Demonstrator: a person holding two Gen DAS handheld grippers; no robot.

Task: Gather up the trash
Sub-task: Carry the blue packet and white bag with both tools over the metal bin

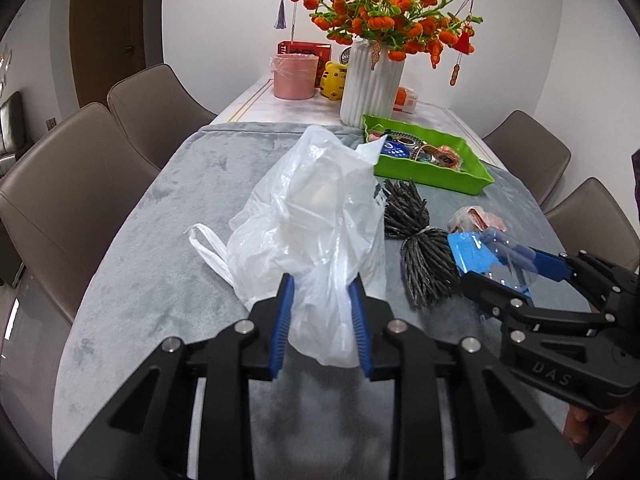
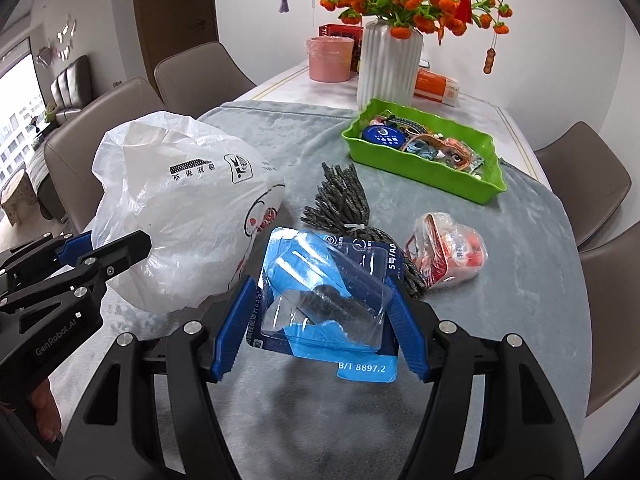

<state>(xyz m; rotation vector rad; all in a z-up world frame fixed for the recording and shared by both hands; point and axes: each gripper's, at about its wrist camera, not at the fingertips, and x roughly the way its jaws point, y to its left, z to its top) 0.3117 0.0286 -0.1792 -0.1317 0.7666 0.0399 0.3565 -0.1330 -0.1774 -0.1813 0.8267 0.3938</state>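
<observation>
Left gripper (image 1: 322,320) clamped on white bag (image 1: 312,216); right gripper (image 2: 316,328) clamped on blue blister pack (image 2: 328,292). Hold the mouth wide, drop pack in deep.

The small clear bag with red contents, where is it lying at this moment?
In the right wrist view, the small clear bag lies on the grey cloth, right of centre, just right of the grey yarn bundle and nearer than the green tray.
</observation>
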